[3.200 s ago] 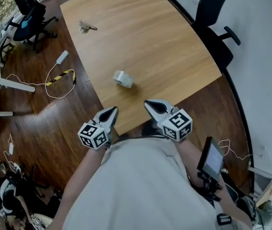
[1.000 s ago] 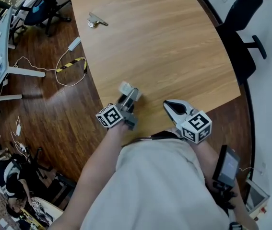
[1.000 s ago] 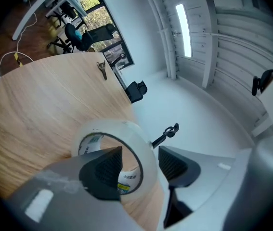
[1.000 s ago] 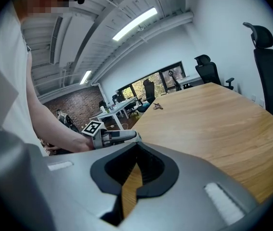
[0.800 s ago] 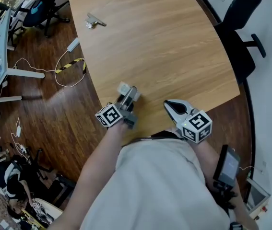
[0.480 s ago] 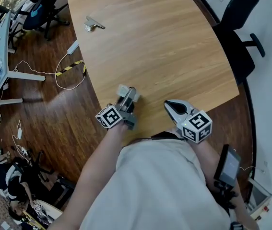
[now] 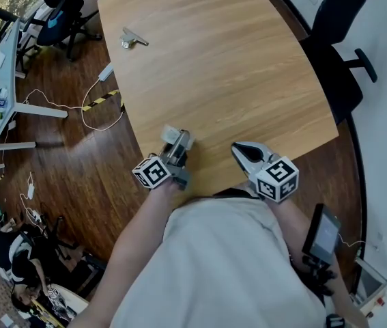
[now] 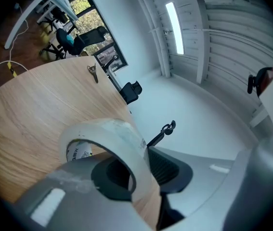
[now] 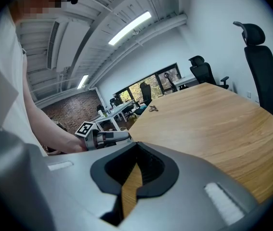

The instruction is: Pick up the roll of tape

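Roll of tape (image 7: pixel 173 136) at near edge of table (image 7: pixel 234 60).

Grey left gripper (image 7: pixel 179 141), right gripper (image 7: pixel 238 148); black-white marker cubes (image 7: pixel 151 172); pale shirt (image 7: pixel 227 265)

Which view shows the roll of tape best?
The left gripper view: the roll of tape sits close up, its wall between the closing jaws of the left gripper. The head view shows only a small pale piece beyond that gripper, near the edge of the table. The right gripper view shows the left gripper, not the tape.
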A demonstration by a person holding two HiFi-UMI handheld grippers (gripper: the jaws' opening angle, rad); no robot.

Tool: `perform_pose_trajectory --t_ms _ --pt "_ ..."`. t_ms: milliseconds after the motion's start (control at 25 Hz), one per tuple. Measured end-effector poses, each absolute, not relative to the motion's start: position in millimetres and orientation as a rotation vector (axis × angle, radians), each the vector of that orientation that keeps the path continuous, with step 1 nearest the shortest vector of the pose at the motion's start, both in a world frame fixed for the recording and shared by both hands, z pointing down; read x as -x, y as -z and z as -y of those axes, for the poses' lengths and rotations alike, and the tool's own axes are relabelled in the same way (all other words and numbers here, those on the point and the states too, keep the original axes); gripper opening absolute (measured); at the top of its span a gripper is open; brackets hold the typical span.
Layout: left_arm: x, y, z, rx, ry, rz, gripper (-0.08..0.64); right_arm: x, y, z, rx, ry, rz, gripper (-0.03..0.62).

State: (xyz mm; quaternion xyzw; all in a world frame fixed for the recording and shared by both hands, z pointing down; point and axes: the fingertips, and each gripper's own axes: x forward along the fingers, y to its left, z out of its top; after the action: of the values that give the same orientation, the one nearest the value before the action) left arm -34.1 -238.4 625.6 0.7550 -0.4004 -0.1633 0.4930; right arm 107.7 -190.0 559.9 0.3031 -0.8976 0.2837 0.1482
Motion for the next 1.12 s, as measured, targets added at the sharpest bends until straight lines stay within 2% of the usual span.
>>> perform_pose_trajectory --t_ms 280,560,840,1120 --pt "52.5 -602.4 217.5 -1.935 0.279 1.028 0.101 -93.7 -556.2 189.0 -0.847 -0.816 2.64 0.008" --pt "30.4 -580.1 194.2 -1.997 0.228 1.042 0.101 -99.8 -545.8 187.8 -0.774 -0.817 2.679 0.008" --pt "5.2 -571.5 155.4 -2.145 0.055 1.016 0.101 -92.1 -552.8 170.6 -0.678 -0.806 2.701 0.008" --pt "15.0 -553.4 118.3 -2.297 -0.046 1.041 0.101 -70.0 -544.0 153.7 -0.642 -0.698 2.742 0.008"
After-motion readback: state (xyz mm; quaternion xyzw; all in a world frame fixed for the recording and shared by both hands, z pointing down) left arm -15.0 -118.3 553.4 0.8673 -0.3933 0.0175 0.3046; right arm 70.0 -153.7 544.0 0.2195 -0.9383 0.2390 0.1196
